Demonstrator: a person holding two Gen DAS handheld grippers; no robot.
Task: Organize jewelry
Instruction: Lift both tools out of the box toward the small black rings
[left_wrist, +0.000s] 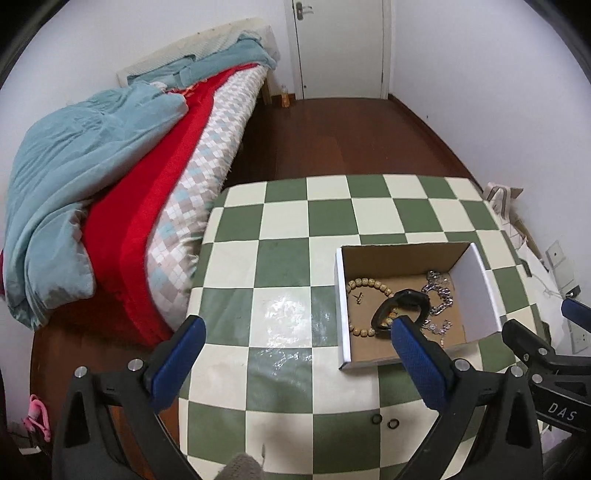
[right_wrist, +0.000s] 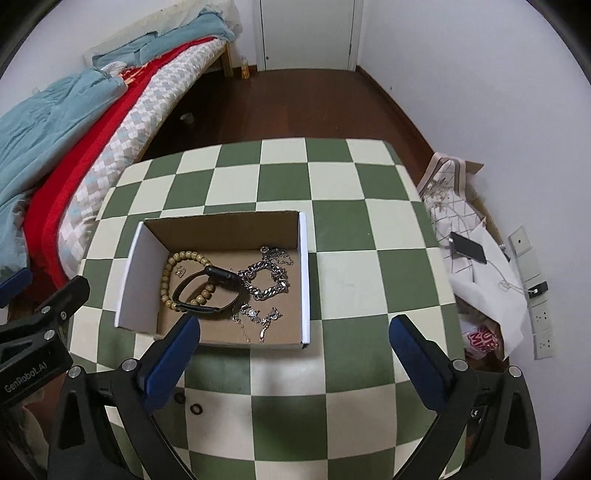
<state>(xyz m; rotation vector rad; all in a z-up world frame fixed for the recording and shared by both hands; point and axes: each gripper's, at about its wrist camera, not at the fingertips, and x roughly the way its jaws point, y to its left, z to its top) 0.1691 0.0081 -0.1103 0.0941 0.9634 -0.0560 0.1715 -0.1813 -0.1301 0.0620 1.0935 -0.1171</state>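
With both the left gripper and right gripper spread wide and empty, pinch the two small, light, slippery black rings lying on the checked tabletop just below your left blue pad across their rims.

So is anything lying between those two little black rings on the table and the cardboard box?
Nothing visible. The two black rings lie on bare checkered table just in front of the open-topped box; only its low front edge separates them from the inside.
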